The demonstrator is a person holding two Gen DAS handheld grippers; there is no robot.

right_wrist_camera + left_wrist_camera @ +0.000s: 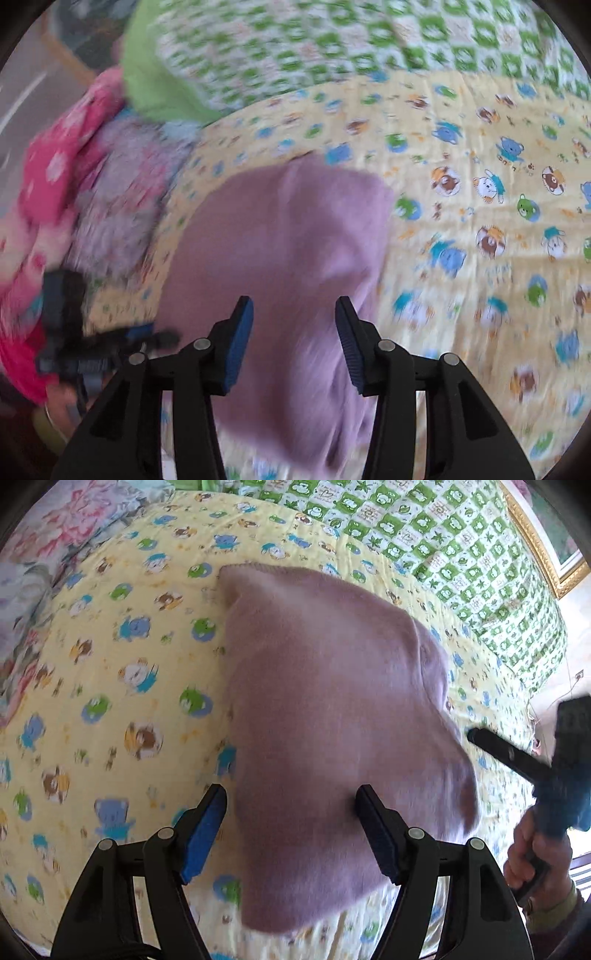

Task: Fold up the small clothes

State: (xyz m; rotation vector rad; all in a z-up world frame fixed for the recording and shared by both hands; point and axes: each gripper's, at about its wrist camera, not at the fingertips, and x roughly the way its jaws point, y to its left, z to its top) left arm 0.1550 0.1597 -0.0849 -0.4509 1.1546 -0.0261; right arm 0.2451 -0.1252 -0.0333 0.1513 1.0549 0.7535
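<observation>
A folded mauve garment (325,709) lies flat on the yellow cartoon-print bed sheet (110,686). My left gripper (291,805) is open and empty, its jaws straddling the garment's near left edge just above it. In the right wrist view the same garment (288,251) fills the middle, blurred by motion. My right gripper (293,321) is open and empty above the garment's near part. The right gripper also shows in the left wrist view (476,736), at the garment's right edge. The left gripper shows in the right wrist view (147,338) at the left, blurred.
A green frog-print quilt (461,546) covers the far side of the bed. A pile of pink and floral clothes (74,177) lies to the left of the garment. A gold picture frame (546,557) hangs at the far right.
</observation>
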